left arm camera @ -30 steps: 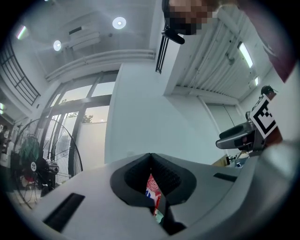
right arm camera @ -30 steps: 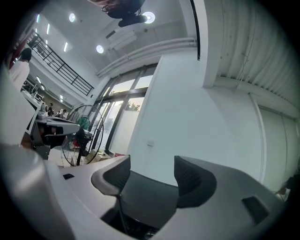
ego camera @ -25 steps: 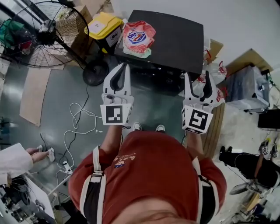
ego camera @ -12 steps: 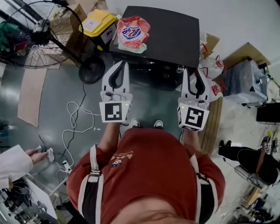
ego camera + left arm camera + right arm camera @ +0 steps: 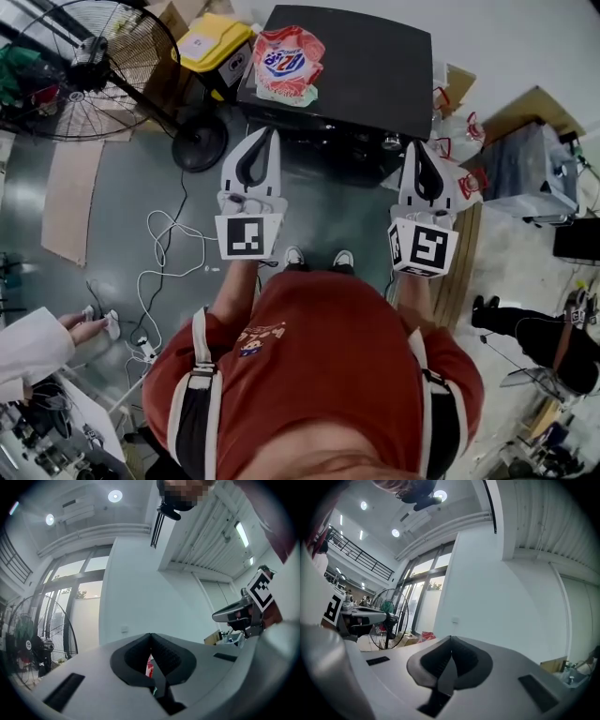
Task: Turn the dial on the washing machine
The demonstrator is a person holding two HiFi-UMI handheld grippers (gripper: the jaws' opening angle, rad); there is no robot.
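Pointing level, right hand-held gripper [image 5: 415,150] just-closed, empty

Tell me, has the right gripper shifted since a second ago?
No. The right gripper sits by the washing machine's front right corner, as before. Only its jaws have just closed, with nothing between them.
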